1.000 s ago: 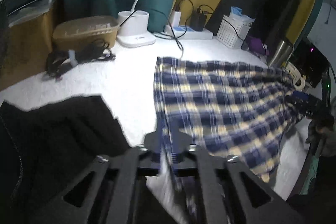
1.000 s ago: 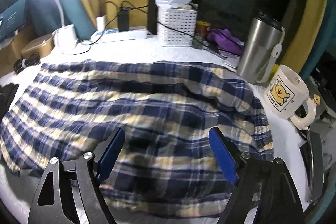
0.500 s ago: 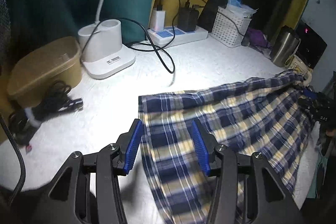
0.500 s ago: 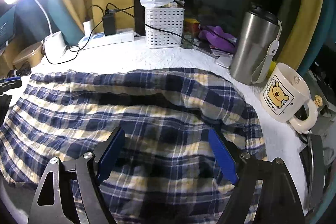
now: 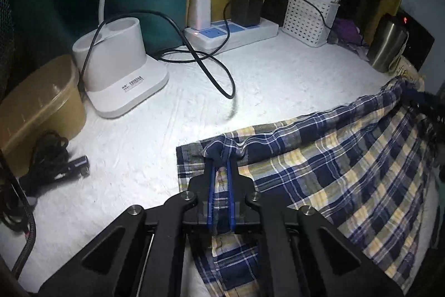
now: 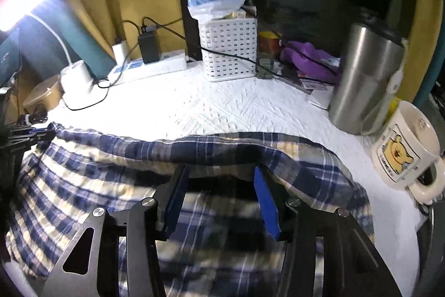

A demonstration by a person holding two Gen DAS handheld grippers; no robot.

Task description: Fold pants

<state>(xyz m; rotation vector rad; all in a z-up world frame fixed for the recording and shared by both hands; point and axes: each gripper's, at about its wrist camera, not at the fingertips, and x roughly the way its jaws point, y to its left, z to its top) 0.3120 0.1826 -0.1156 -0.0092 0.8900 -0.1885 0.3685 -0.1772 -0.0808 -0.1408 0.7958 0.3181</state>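
The blue, yellow and white plaid pants [image 5: 333, 166] lie spread on the white table cover [image 5: 167, 130]. My left gripper [image 5: 221, 162] is shut on the pants' far left edge, with a bunch of cloth pinched between its blue pads. In the right wrist view the pants [image 6: 83, 166] fill the near half. My right gripper [image 6: 219, 177] is open, its blue pads [image 6: 264, 199] either side of the far edge of the pants, low over the cloth. The left gripper [image 6: 30, 135] shows at the left edge of that view, holding the cloth.
At the back stand a white lamp base [image 5: 119, 68], a power strip [image 5: 230, 32] with chargers and loose cables, a white basket [image 6: 228, 46], a steel tumbler [image 6: 364, 77] and a bear mug [image 6: 406, 146]. A tan box [image 5: 36, 107] and black cable bundle [image 5: 50, 160] are at the left.
My left gripper was open over the pants' far left edge and has shut on it. My right gripper has moved forward to the far edge and narrowed, still open.
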